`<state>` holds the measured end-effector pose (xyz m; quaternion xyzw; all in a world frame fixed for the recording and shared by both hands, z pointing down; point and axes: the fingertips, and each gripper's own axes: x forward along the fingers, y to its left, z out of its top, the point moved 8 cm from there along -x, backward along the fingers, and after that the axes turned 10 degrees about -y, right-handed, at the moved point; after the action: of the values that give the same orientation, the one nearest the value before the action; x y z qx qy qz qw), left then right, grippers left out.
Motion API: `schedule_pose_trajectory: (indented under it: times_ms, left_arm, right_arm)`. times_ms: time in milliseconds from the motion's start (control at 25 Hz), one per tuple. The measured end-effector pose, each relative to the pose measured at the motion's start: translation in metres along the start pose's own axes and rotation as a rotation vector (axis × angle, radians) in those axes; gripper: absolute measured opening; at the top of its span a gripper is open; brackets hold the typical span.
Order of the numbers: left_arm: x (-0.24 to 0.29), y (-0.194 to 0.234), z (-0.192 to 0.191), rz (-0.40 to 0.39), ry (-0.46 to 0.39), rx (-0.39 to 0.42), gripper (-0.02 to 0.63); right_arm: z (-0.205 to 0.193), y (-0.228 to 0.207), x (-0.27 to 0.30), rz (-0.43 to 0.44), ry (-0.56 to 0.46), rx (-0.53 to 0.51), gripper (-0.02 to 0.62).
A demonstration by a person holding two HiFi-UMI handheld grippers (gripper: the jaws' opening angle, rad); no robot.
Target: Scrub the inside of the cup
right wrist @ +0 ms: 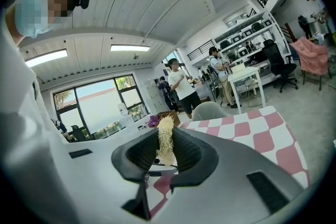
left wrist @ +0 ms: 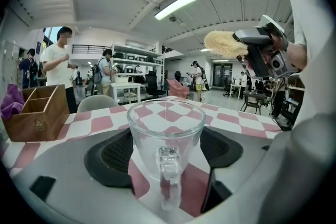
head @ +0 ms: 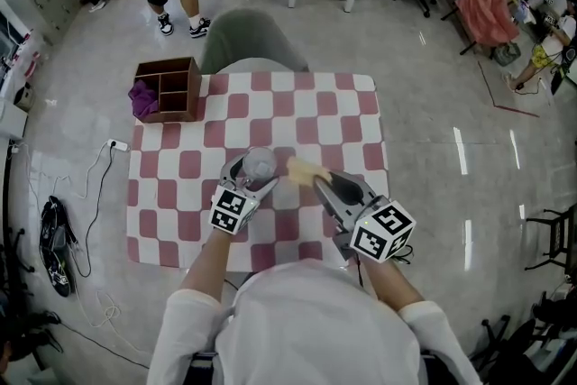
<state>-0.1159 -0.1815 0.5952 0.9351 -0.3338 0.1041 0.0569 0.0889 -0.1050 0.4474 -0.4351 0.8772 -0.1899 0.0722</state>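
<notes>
left gripper (head: 253,177) fingers (left wrist: 111,153) clasp glass cup (left wrist: 165,131) | right gripper (head: 322,180) fingers (right wrist: 193,153) pinch yellow scrubber (right wrist: 165,140)

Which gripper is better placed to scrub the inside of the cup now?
Right. The right gripper is shut on the scrubbing pad, close to the open mouth of the cup; the left gripper is occupied, holding that cup upright.
</notes>
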Motion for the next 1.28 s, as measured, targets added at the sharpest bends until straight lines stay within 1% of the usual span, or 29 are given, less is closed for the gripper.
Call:
schedule_pose_trajectory:
  times_ms: [240,560,920,1120,1280]
  left_arm:
    - [-0.016,0.001,0.006,0.040,-0.020,0.007,0.385]
    - [-0.040,-0.005,0.019,0.093,-0.072,0.013,0.383]
    - [-0.074,-0.024,0.054,0.148,-0.155,0.025,0.383]
    - [-0.088,-0.038,0.074,0.162,-0.199,0.050,0.382]
    - [-0.096,-0.047,0.083,0.171,-0.214,0.056,0.382]
  right_arm:
    - [0.004,0.003,-0.003,0.015,-0.011,-0.005,0.087]
    - [0.006,0.007,-0.006,0.044,-0.018,-0.011,0.087]
    - [0.009,0.010,-0.004,0.090,-0.025,-0.025,0.087]
    - [0.011,0.010,-0.003,0.106,-0.034,-0.029,0.087]
    - [0.012,0.010,-0.003,0.118,-0.040,-0.029,0.087]
